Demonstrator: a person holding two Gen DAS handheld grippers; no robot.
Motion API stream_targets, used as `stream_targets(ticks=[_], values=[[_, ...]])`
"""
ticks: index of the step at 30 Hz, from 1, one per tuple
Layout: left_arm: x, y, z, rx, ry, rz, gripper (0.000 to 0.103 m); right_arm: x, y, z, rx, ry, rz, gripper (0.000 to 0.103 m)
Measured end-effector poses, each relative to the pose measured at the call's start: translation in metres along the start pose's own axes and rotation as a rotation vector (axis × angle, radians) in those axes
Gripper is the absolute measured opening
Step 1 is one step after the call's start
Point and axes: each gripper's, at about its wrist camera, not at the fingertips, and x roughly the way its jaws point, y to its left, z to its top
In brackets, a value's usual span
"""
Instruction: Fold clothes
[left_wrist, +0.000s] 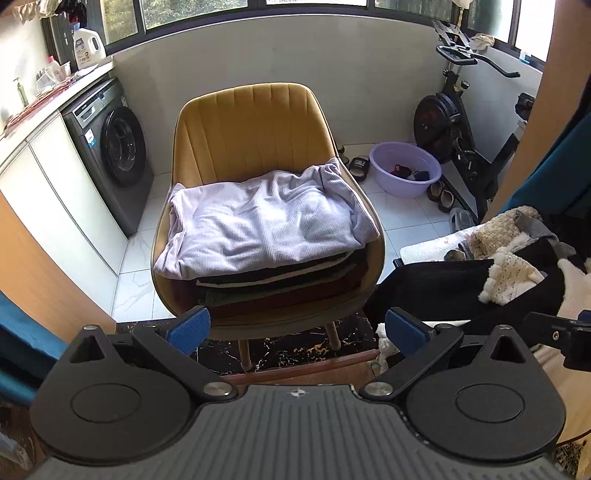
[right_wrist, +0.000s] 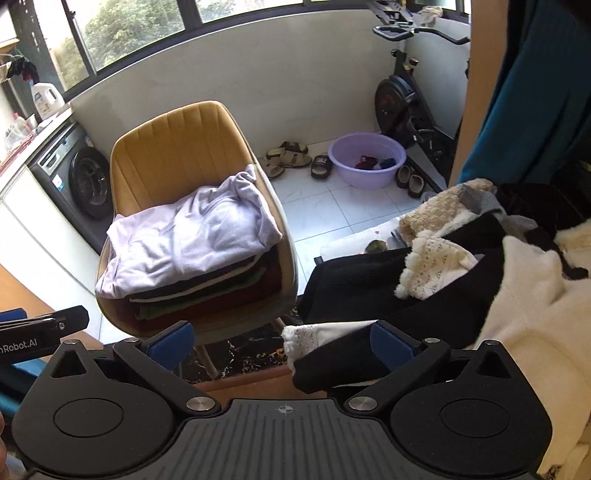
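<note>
A mustard chair (left_wrist: 236, 122) (right_wrist: 166, 136) holds a stack of folded clothes, topped by a pale lilac garment (left_wrist: 258, 221) (right_wrist: 184, 236); dark folded layers (left_wrist: 280, 284) (right_wrist: 207, 288) lie under it. To the right lies an unfolded pile (left_wrist: 509, 258) (right_wrist: 480, 258) of black, cream and white fluffy clothes. My left gripper (left_wrist: 297, 328) is open, held short of the chair's front edge with nothing between its fingers. My right gripper (right_wrist: 282, 341) is open too; a black and white garment edge (right_wrist: 332, 347) lies just beyond its right finger (right_wrist: 391, 339).
A grey washing machine (left_wrist: 110, 147) stands at left under a counter with a detergent bottle (left_wrist: 88, 46). A lilac basin (left_wrist: 404, 168) (right_wrist: 365, 158), slippers (right_wrist: 291, 155) and an exercise bike (left_wrist: 454, 122) are on the tiled floor behind. A teal curtain (right_wrist: 535, 92) hangs at right.
</note>
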Motion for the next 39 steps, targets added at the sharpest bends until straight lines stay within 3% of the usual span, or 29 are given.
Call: stream_targets(ticks=[2, 5, 7, 11, 18, 24, 30, 39], values=[[-0.006, -0.004, -0.003, 0.062, -0.011, -0.004, 0.103, -0.004, 0.005, -0.007, 0.029, 0.010, -0.008, 0.102], [-0.015, -0.004, -0.009, 0.156, -0.042, 0.073, 0.103, -0.009, 0.017, -0.020, 0.074, 0.013, -0.019, 0.102], [-0.019, 0.009, -0.012, 0.154, -0.032, 0.087, 0.103, -0.011, 0.030, -0.023, 0.090, 0.003, -0.027, 0.102], [-0.018, 0.040, -0.023, 0.093, 0.024, 0.038, 0.103, -0.018, 0.063, -0.027, 0.091, -0.046, -0.066, 0.102], [-0.016, 0.071, -0.037, 0.055, 0.084, 0.000, 0.103, -0.026, 0.098, -0.047, 0.079, -0.046, -0.098, 0.102], [-0.021, 0.065, -0.037, 0.117, 0.076, -0.034, 0.103, -0.045, 0.105, -0.062, 0.065, -0.095, -0.176, 0.102], [-0.019, 0.061, -0.045, 0.136, 0.088, -0.093, 0.103, -0.060, 0.105, -0.084, 0.062, -0.103, -0.220, 0.102], [-0.026, 0.059, -0.057, 0.148, 0.093, -0.114, 0.103, -0.072, 0.103, -0.109, 0.074, -0.085, -0.249, 0.102]])
